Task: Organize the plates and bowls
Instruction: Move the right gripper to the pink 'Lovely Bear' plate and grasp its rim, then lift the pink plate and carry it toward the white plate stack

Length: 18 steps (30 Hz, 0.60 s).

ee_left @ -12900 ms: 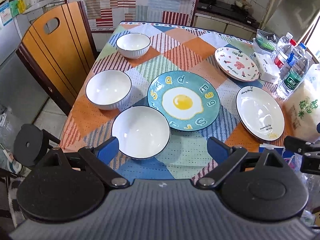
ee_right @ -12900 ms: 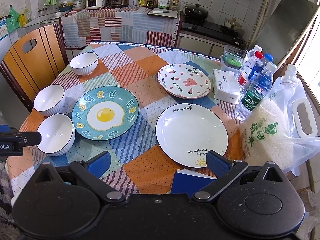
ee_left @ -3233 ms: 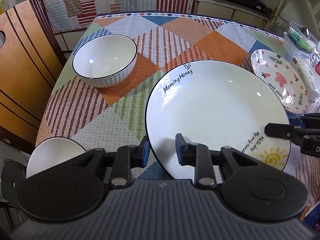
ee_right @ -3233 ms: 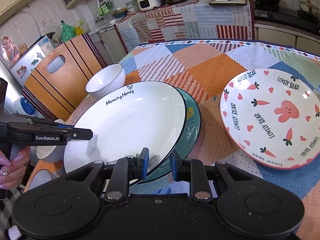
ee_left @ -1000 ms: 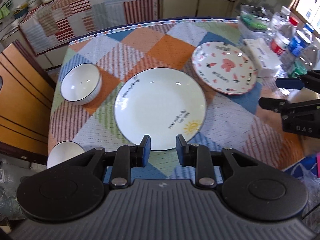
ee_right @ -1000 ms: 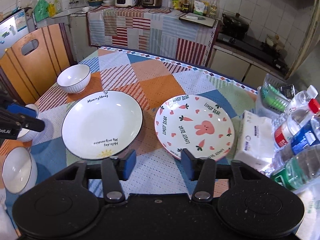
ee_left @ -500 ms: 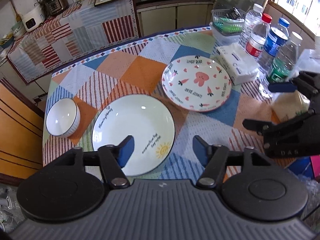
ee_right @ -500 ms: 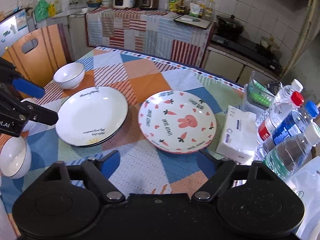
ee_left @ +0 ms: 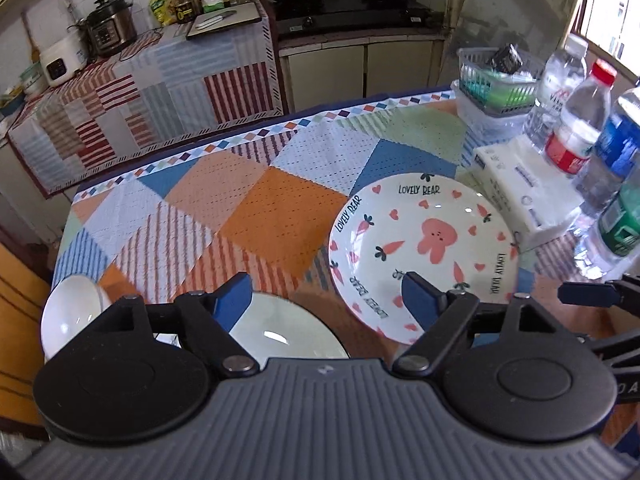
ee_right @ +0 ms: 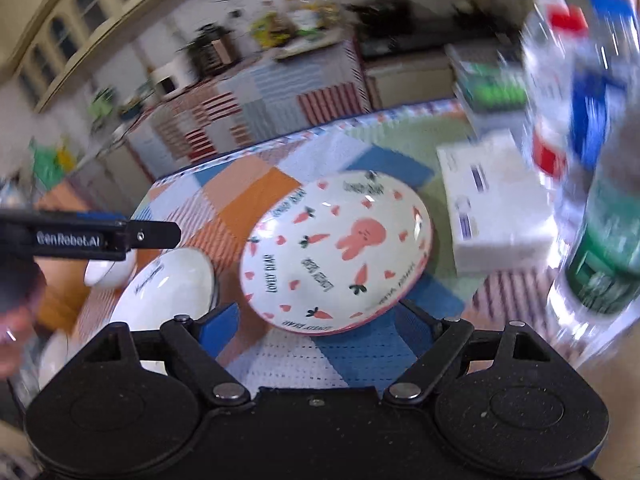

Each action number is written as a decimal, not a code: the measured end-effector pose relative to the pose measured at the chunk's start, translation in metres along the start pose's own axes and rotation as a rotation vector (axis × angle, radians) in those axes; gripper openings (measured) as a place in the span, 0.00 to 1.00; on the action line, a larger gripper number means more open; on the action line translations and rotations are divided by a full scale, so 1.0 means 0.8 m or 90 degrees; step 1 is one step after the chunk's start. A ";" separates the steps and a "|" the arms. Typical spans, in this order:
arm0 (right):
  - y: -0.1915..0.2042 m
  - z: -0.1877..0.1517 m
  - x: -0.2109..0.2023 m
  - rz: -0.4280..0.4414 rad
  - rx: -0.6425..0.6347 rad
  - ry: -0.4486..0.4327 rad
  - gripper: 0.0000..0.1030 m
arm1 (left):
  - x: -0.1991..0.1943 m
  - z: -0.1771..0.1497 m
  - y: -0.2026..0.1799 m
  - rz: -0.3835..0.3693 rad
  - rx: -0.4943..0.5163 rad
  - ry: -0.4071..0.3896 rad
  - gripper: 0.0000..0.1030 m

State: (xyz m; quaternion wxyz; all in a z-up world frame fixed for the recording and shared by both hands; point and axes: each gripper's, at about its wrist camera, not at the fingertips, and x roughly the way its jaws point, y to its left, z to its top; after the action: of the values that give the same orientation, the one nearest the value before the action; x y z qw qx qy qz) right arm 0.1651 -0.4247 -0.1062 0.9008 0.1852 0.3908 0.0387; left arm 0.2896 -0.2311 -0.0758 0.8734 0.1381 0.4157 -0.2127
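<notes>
Left wrist view: the left gripper (ee_left: 326,292) is seen with its jaws spread wide, having just been opening, and nothing is held between them. The rabbit plate (ee_left: 424,256) lies flat on the patchwork tablecloth (ee_left: 256,216), ahead and to the right, its near rim just over the right-hand fingertip. The white plate (ee_left: 280,332) sits directly below the jaws, with a white bowl (ee_left: 68,316) to its left.

In the blurred right wrist view, the right gripper (ee_right: 316,318) is likewise wide open and empty. The rabbit plate's near rim is framed squarely between its fingertips, so the right hand is judged better lined up for lifting it toward the white plate.

A tissue pack (ee_left: 524,196) and water bottles (ee_left: 576,128) stand just right of the plate and could be knocked.
</notes>
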 end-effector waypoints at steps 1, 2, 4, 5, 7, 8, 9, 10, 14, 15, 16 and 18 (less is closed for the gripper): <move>-0.004 0.000 0.011 -0.005 0.008 0.009 0.85 | 0.012 0.000 -0.001 0.000 0.007 -0.002 0.79; -0.008 -0.001 0.021 -0.014 0.014 0.016 0.85 | 0.023 0.000 -0.001 0.003 0.015 -0.007 0.79; -0.017 -0.003 0.037 -0.028 0.035 0.012 0.85 | 0.041 0.000 0.001 0.010 0.009 -0.024 0.79; -0.022 -0.004 0.044 -0.031 0.047 0.012 0.85 | 0.051 0.000 0.003 0.008 0.002 -0.025 0.79; -0.032 -0.008 0.056 -0.031 0.077 0.010 0.85 | 0.072 -0.002 0.008 -0.005 -0.028 -0.009 0.78; -0.036 -0.010 0.062 -0.029 0.091 0.008 0.85 | 0.081 -0.002 0.010 -0.014 -0.043 -0.002 0.78; -0.039 -0.013 0.067 -0.029 0.102 0.005 0.84 | 0.090 -0.004 0.012 -0.019 -0.054 0.003 0.77; -0.042 -0.015 0.071 -0.028 0.108 -0.001 0.83 | 0.098 -0.006 0.014 -0.022 -0.063 0.005 0.76; -0.043 -0.022 0.087 -0.024 0.106 -0.013 0.80 | 0.123 -0.017 0.018 -0.028 -0.067 0.028 0.74; -0.044 -0.024 0.090 -0.023 0.106 -0.021 0.78 | 0.126 -0.019 0.018 -0.025 -0.057 0.027 0.70; -0.045 -0.025 0.091 -0.024 0.109 -0.035 0.77 | 0.126 -0.021 0.017 -0.022 -0.045 0.029 0.66; -0.048 -0.026 0.092 -0.019 0.128 -0.059 0.72 | 0.129 -0.021 0.013 -0.027 -0.015 0.048 0.60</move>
State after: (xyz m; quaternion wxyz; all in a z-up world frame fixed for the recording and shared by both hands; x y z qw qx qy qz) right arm 0.1982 -0.4386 -0.1842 0.8953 0.2702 0.3534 -0.0224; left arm 0.3419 -0.2415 -0.1662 0.8542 0.1271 0.4532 -0.2208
